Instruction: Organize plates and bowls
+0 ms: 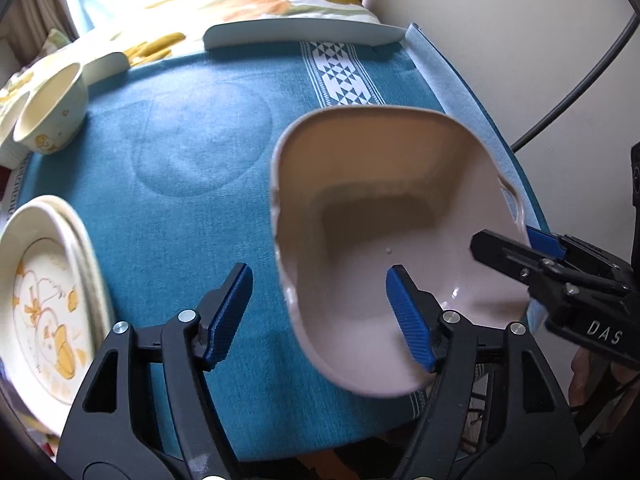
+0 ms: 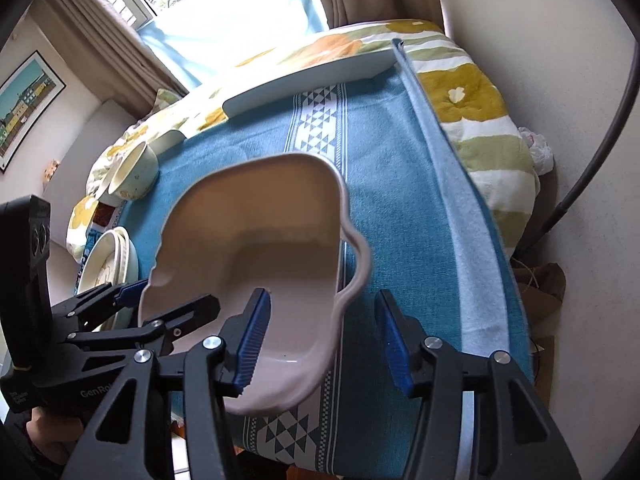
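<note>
Pink dish (image 1: 360,216) on blue worktop (image 1: 192,184).
I found left gripper (image 1: 320,312) and right gripper (image 2: 320,336) both released, each straddling its rim.

Left gripper (image 1: 320,316): jaws apart, pointing steeply down; blue ribbed pads (image 1: 230,318) face each other across a wide gap, nothing pressed between them.

Right gripper (image 2: 320,338): jaws also apart, angled steeply down; one blue pad (image 2: 252,340) on each black finger, gap clear of any clamped contact.

The two grippers sit close together, tips converging. A hand (image 2: 48,436) shows at the lower edge behind the left gripper's body.
</note>
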`<move>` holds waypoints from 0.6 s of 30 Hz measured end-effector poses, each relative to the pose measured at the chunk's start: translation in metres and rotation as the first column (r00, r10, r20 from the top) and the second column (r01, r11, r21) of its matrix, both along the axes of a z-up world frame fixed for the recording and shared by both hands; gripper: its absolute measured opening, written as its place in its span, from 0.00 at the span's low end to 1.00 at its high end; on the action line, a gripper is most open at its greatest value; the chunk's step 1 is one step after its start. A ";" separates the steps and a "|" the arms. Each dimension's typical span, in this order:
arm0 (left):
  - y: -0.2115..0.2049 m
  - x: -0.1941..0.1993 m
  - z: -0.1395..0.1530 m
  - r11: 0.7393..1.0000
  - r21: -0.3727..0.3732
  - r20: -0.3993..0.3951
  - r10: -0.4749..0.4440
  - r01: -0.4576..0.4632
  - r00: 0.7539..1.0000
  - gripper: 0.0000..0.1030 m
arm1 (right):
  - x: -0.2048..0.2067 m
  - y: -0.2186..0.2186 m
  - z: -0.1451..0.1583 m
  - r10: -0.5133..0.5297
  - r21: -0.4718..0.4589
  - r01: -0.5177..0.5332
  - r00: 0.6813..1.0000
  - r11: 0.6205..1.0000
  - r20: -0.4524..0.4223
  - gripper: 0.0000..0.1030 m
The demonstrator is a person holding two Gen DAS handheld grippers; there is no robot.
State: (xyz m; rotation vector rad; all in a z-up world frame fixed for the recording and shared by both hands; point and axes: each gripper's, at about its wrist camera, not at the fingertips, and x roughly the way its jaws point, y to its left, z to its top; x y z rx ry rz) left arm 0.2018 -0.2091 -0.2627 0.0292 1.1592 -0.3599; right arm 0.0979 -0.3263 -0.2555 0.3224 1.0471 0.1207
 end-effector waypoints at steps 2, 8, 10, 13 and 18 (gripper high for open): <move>0.009 -0.008 0.018 1.000 0.005 0.020 0.019 -0.019 1.000 0.65 | -0.006 -0.001 0.015 -0.010 -0.003 0.010 1.000 1.000 0.021 0.48; 0.055 -0.039 0.104 0.992 0.003 0.198 0.127 -0.130 0.972 0.71 | -0.020 0.029 0.092 0.089 -0.093 -0.073 0.979 0.993 0.184 0.54; 0.076 -0.047 0.134 0.979 -0.005 0.273 0.196 -0.202 0.942 0.95 | -0.019 0.045 0.114 0.137 -0.111 -0.112 0.960 0.987 0.246 0.74; 0.110 -0.053 0.167 0.963 -0.047 0.380 0.264 -0.266 0.887 1.00 | -0.015 0.068 0.142 0.182 -0.079 -0.164 0.906 0.983 0.383 0.96; 0.160 -0.025 0.184 0.950 -0.019 0.379 0.296 -0.312 0.877 1.00 | 0.019 0.122 0.167 0.283 -0.115 -0.258 0.860 0.959 0.426 0.96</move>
